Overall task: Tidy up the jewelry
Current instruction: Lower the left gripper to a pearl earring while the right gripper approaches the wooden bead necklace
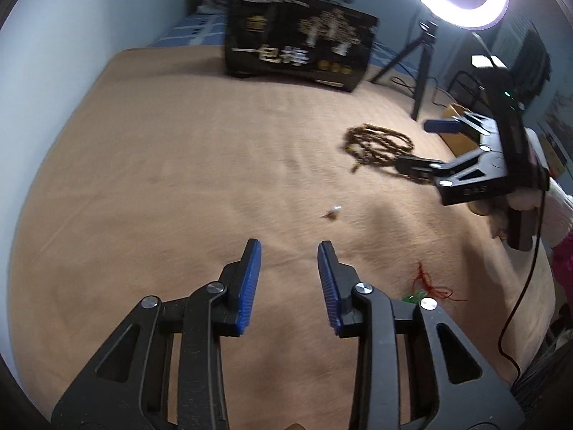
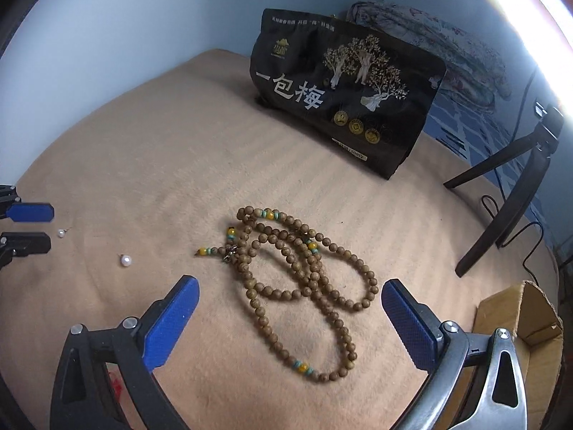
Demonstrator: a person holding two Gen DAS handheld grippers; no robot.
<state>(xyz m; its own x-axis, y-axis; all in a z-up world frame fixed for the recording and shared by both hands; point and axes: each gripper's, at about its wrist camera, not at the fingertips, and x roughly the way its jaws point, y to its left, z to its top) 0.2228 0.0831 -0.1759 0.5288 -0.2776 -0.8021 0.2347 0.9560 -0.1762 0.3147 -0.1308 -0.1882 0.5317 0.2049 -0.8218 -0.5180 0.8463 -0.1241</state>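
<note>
Right tongs (image 2: pixel 290 317) spread wide, empty, over brown wooden bead necklace (image 2: pixel 301 279) on tan blanket (image 2: pixel 143 143). Left tongs (image 1: pixel 289 286) parted, empty. Advice: pinch bunched strands centrally, lift slowly.

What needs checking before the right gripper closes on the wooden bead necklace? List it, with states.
1. Right gripper open wide: ok.
2. Wooden bead necklace between its fingers: ok, strands lie in the gap.
3. Necklace free of other items: ok, the pearl earrings lie apart to the left.
4. Left gripper out of the way: ok, open and empty, near the earrings.
5. Cardboard box ready to receive: cannot tell, inside mostly hidden.
</note>
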